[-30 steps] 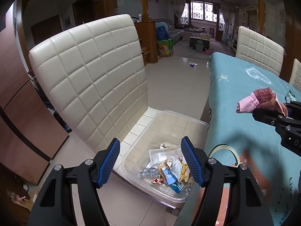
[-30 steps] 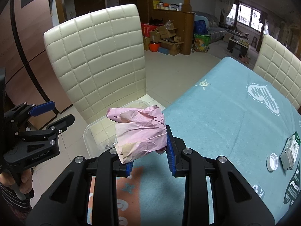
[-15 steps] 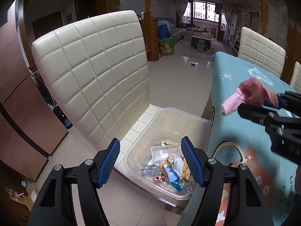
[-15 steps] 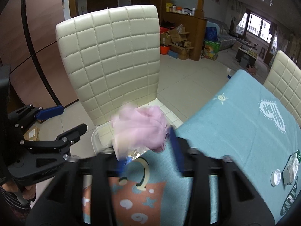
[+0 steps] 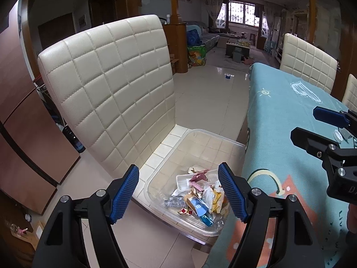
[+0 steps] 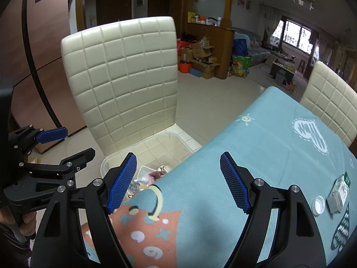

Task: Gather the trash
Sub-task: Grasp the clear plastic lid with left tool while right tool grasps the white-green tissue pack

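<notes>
A clear plastic bin [image 5: 223, 138] sits on the cream chair's seat and holds several wrappers. The crumpled pink paper [image 5: 199, 176] lies on top of them, also seen as the pink paper [image 6: 156, 175] past the table edge. My left gripper [image 5: 178, 178] hangs over the bin, its jaws opening with nothing between them. My right gripper [image 6: 178, 158] is above the table's corner next to the bin, its jaws opening and empty. A white cap [image 6: 318, 204] and a small flattened carton [image 6: 339, 195] lie on the tablecloth at the right.
The quilted cream chair back [image 5: 111, 93] rises behind the bin. A teal patterned tablecloth covers the table [image 6: 256, 156]. Another cream chair [image 6: 330, 102] stands on the table's far side. Brown cabinet doors [image 5: 20, 134] line the left, beside tiled floor.
My right gripper opened and let go of the pink paper, which now lies in the bin. The left jaws stand a little wider.
</notes>
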Demonstrator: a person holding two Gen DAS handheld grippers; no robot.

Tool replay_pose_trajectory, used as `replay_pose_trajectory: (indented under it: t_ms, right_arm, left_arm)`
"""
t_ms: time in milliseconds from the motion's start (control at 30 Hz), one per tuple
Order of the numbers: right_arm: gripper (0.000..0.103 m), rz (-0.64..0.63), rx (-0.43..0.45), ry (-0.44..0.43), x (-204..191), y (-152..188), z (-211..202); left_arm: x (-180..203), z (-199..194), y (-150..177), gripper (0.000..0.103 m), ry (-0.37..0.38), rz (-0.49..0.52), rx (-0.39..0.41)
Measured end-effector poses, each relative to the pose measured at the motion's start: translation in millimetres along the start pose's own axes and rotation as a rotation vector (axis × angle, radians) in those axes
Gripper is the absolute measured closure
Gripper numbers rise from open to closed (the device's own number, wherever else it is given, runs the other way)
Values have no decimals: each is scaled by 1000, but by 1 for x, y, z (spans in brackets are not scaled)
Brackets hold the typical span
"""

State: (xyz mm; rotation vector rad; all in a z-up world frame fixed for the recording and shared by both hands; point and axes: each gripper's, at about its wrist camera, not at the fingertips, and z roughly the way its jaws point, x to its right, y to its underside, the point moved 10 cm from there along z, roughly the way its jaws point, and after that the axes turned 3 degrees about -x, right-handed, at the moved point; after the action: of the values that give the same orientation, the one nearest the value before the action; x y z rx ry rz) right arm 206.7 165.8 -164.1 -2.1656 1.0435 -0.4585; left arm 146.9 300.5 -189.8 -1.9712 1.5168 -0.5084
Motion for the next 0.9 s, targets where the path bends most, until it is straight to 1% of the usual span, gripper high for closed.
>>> replay_pose_trajectory:
  t_ms: [233, 367, 433, 500, 733, 800, 833, 900]
  right_arm:
    - [26, 63, 32, 24, 33, 8, -29]
    - [25, 111, 51, 56, 64, 19, -48]
    - [22, 137, 58, 79, 84, 27, -59]
    - [21, 164, 64, 103, 103, 35, -67]
    - [20, 330, 45, 214, 204, 75, -93]
    - [20, 369, 40, 261, 236, 88, -101]
    - [20, 377, 39, 276, 246, 91, -104]
    - [20, 403, 36, 308, 273, 99, -108]
  left_arm:
    - [33, -18, -6, 31, 24, 50, 22]
    - [65, -28, -11, 31, 48, 95, 34]
    - [83, -32, -13, 30, 64, 116, 36]
    - [106, -34, -16, 26, 87, 142, 40]
    - [201, -32, -21, 25, 194, 258, 21]
    - [232, -28, -24, 25, 232, 292, 10]
    - [251, -26, -25, 25, 274, 308, 0]
    - [277, -20, -25, 25, 312, 330, -24]
